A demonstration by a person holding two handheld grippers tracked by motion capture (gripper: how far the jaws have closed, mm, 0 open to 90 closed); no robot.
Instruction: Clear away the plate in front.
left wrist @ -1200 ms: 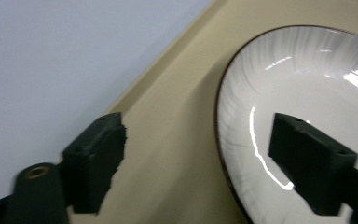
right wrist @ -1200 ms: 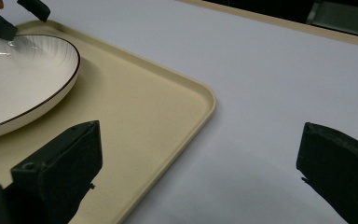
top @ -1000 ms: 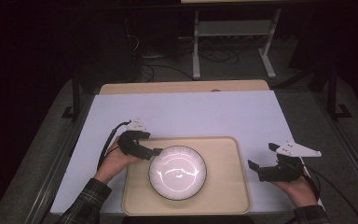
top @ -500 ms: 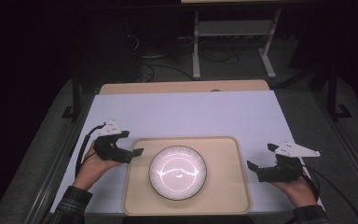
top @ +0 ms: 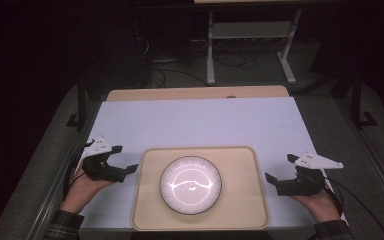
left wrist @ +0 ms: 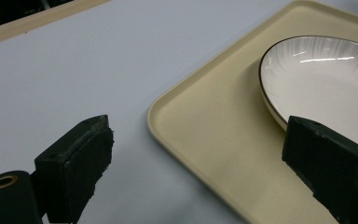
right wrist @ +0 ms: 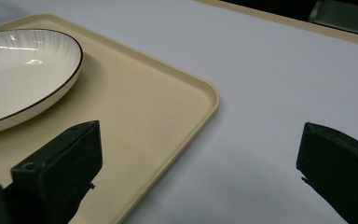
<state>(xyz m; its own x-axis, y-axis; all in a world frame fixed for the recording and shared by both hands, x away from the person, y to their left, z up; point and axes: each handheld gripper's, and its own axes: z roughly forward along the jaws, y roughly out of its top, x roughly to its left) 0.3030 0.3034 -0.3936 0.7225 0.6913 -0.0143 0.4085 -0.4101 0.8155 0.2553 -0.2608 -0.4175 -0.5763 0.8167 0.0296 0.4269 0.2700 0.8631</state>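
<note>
White plate (top: 190, 184) on tray (top: 240, 210), between left tongs (top: 128, 169) and right tongs (top: 272, 181); both agape, empty.

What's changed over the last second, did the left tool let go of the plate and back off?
Yes. The left tool has drawn away from the plate toward the table's left edge and now sits off the tray; its jaws have just been opening, with nothing between them. The right tool, plate and tray stayed put.
</note>
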